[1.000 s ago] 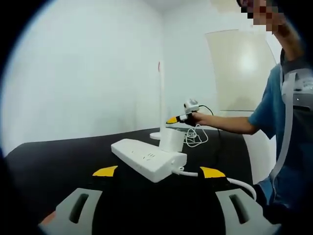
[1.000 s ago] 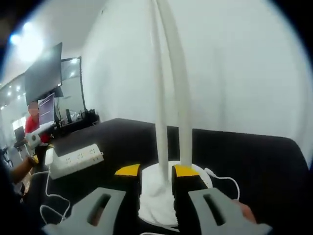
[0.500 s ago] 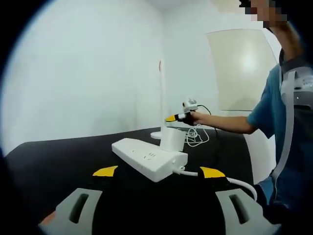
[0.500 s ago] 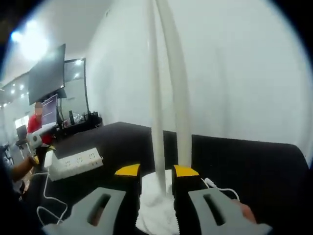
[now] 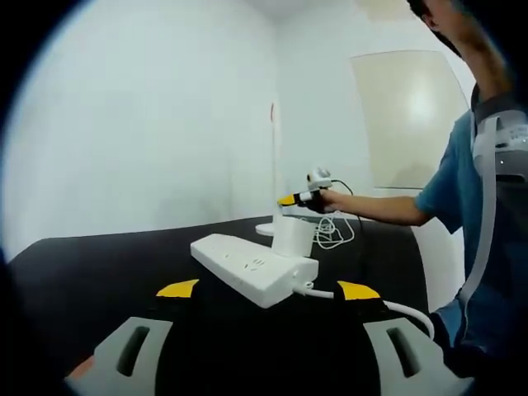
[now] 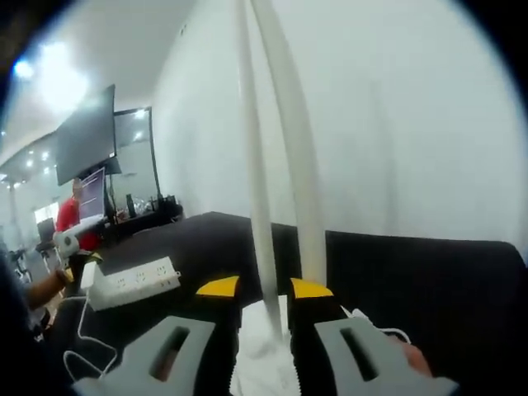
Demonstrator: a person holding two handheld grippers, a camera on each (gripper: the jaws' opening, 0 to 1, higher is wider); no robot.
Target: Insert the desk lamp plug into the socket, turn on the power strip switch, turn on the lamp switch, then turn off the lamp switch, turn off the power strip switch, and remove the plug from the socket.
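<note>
A white power strip (image 5: 254, 268) lies on the black table, with a white plug block (image 5: 291, 235) standing in its far end and a cord leaving the near end. My left gripper (image 5: 268, 290) hovers open just short of the strip, holding nothing. Behind it stand the lamp base (image 5: 266, 228) and thin pole (image 5: 273, 157). A hand holds my right gripper (image 5: 289, 200) over that base. In the right gripper view, my right gripper (image 6: 264, 287) has its jaws a narrow gap apart, with the lamp pole (image 6: 257, 181) and white base (image 6: 268, 330) right in front. The power strip (image 6: 132, 280) lies to the left.
A loose white cord (image 5: 330, 231) is coiled by the lamp base. The person's torso (image 5: 487, 247) fills the right of the left gripper view. White walls stand close behind the table. A distant room with monitors (image 6: 82, 132) and another person shows at the left.
The right gripper view has tilted up a little, so the lamp base sits lower between the jaws. The left gripper and the power strip have held still.
</note>
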